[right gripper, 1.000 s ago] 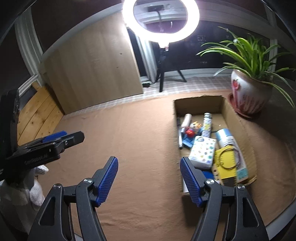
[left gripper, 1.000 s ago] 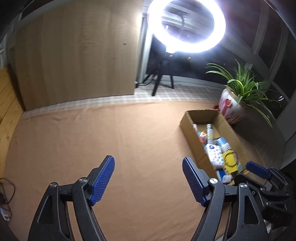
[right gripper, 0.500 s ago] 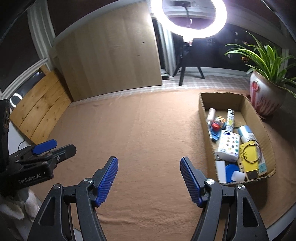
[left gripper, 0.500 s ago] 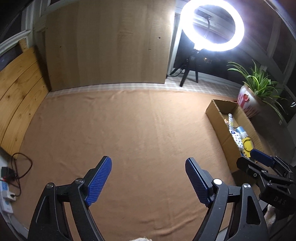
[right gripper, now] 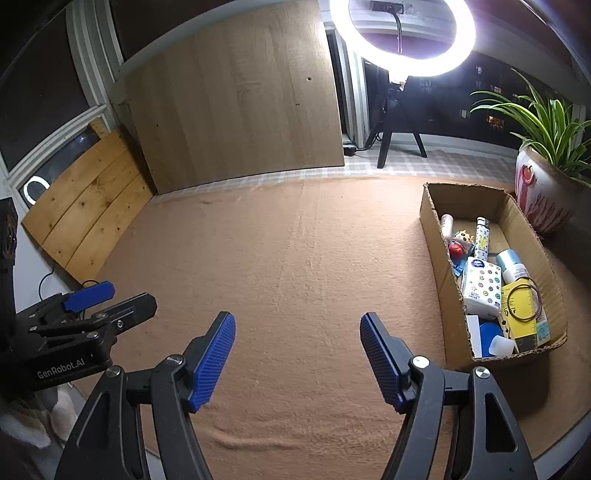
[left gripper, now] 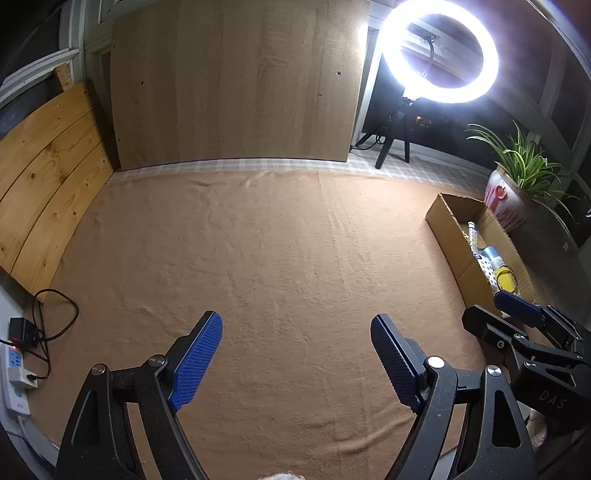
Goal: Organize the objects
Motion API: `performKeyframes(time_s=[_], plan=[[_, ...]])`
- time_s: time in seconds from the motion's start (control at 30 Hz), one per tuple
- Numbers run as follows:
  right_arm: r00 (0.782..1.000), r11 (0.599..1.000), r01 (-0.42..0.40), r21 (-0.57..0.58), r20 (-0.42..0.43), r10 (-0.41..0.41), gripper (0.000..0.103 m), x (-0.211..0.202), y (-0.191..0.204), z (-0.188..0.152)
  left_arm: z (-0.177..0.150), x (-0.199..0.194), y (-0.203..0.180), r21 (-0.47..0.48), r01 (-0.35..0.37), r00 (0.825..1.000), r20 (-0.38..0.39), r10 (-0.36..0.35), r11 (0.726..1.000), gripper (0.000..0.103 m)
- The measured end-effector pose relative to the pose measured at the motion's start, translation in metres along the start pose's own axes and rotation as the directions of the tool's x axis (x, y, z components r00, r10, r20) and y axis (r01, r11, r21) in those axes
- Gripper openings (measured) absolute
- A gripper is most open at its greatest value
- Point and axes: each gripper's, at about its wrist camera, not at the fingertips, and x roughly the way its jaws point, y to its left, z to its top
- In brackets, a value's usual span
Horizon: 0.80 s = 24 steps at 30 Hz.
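A cardboard box stands on the brown cloth at the right. It holds several items: a spotted tissue pack, a small toy figure, a patterned tube, a light-blue can and a yellow pack with a rubber ring on it. The box also shows in the left wrist view. My left gripper is open and empty over the cloth. My right gripper is open and empty, left of the box.
A potted plant stands behind the box. A ring light on a tripod stands at the back. A wooden board leans on the wall, with planks at the left. A power strip with cables lies at the far left.
Both grippers have pulled back and turned left, away from the box. The box now sits farther to the right in both views. Both stay open and empty.
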Motion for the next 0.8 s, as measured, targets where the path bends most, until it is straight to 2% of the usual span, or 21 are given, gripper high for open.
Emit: performKeyframes(time_s=[0.8], plan=[[1.000,0.999,0.013,0.033,-0.025,-0.012,0.067,0.014,-0.013,0.002,0.001,0.025,-0.004,-0.012,-0.007,1.000,-0.030,0.007,1.000,0.089]])
